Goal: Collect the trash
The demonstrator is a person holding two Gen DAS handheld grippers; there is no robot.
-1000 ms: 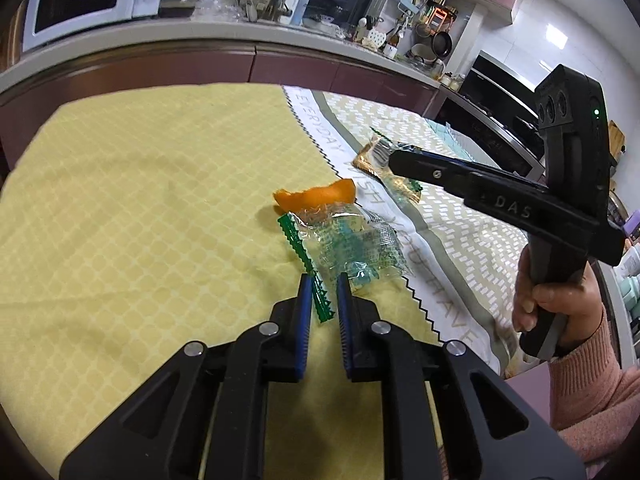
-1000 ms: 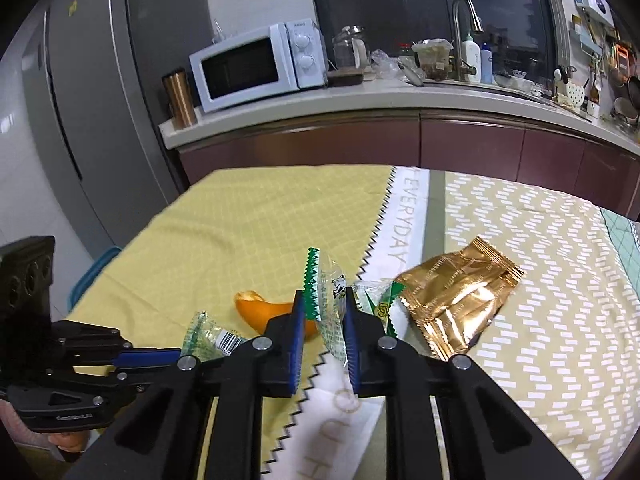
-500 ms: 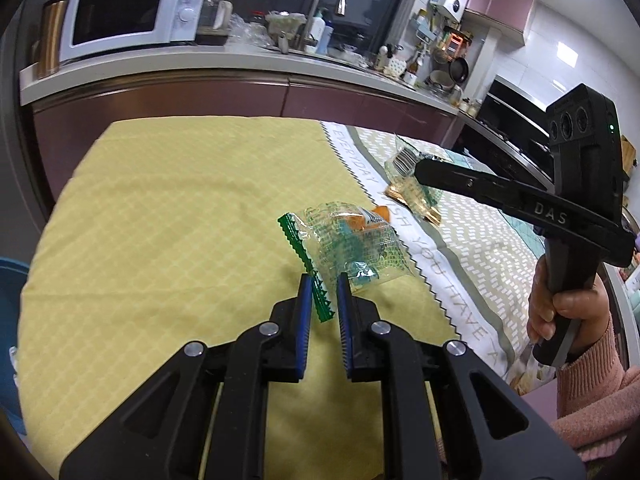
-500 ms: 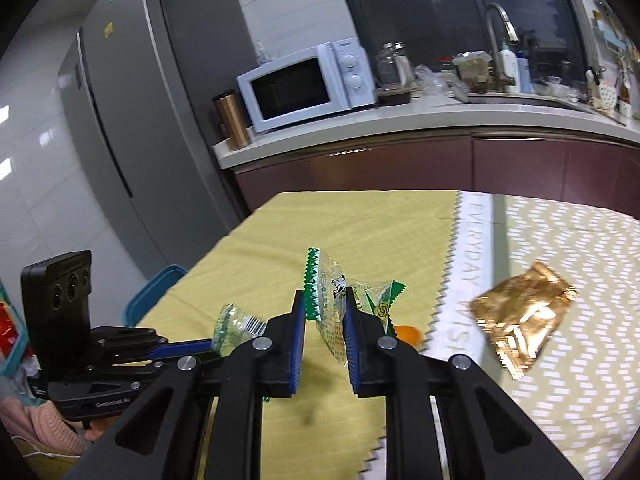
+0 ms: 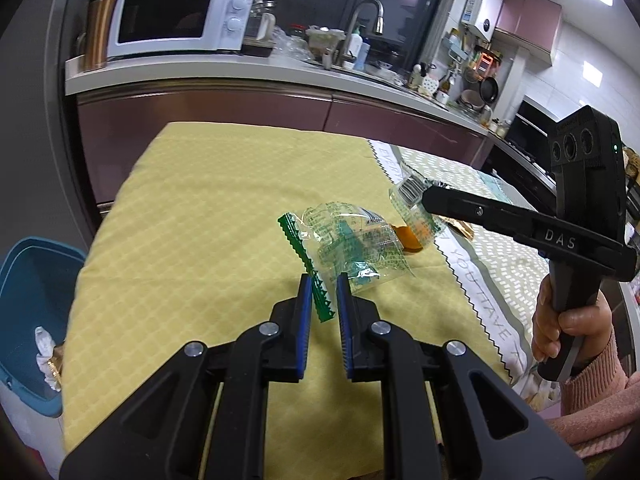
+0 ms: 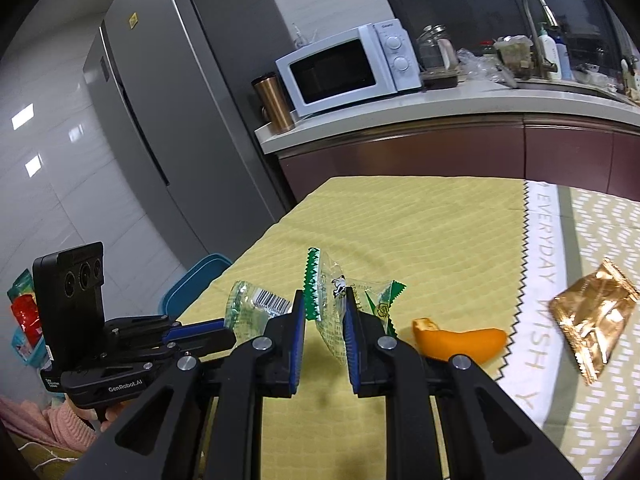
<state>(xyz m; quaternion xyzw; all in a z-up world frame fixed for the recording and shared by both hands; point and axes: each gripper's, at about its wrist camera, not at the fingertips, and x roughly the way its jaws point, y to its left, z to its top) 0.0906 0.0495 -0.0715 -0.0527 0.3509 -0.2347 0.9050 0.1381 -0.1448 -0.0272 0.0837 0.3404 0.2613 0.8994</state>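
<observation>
Both wrist views look close down at one yellow tablecloth [image 5: 208,216].

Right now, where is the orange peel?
In the right wrist view, the orange peel lies on the yellow tablecloth, between the right tool and the gold wrapper.

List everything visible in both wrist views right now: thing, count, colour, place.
Clear wrapper: one, green-edged, in left claw.
Second clear wrapper: one, green-edged, in right claw.
Orange peel: one, orange, on the tablecloth.
Gold wrapper: one, on the cloth's patterned side.
Blue bin: one, beside the table, crumpled trash inside.
Microwave: one, white, on the counter.
Copper cup: one, beside the microwave.
Fridge: one, grey, left of the counter.
Hand: right, pink sleeve, on the handle.
</observation>
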